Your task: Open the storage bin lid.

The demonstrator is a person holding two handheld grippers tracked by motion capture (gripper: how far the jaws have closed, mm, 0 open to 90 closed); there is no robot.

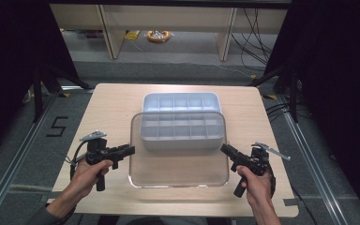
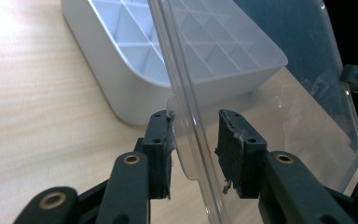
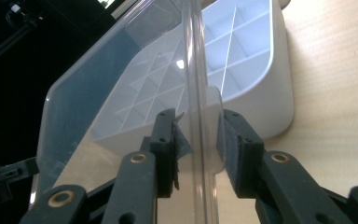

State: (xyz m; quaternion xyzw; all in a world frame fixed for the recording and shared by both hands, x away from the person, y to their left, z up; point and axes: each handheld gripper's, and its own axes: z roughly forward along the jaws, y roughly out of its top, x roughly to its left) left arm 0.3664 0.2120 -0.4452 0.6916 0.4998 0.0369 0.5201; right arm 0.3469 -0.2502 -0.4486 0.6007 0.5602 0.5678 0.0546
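The clear lid (image 1: 178,157) lies toward the near edge of the table (image 1: 112,108), its far edge propped on the white divided tray (image 1: 180,119), so it tilts up away from the person. The tray sits in the middle of the table, its empty compartments showing through the plastic. That propped pose seems deliberate: it lifts the lid's side rims off the wood so that jaws can get around them.

The left gripper (image 2: 196,140) comes in at the lid's left rim, the right gripper (image 3: 196,140) at the right rim, each held by a hand (image 1: 86,176) at the near corners of the table. In both gripper views the jaws straddle the rim and the small tab on it, with a gap on at least one side, so both tools look spread and not yet clamped, though the clear plastic makes contact on the inner pads hard to judge. Gripping opposite sides would let the person raise the lid level and likely set it over the tray.

The table is pale wood with rounded corners and otherwise bare. Around it the floor is grey carpet with metal rails, a taped "5" (image 1: 57,126) beside the left edge, black curtains on both sides, cables on the right, and pale furniture legs beyond the far edge.
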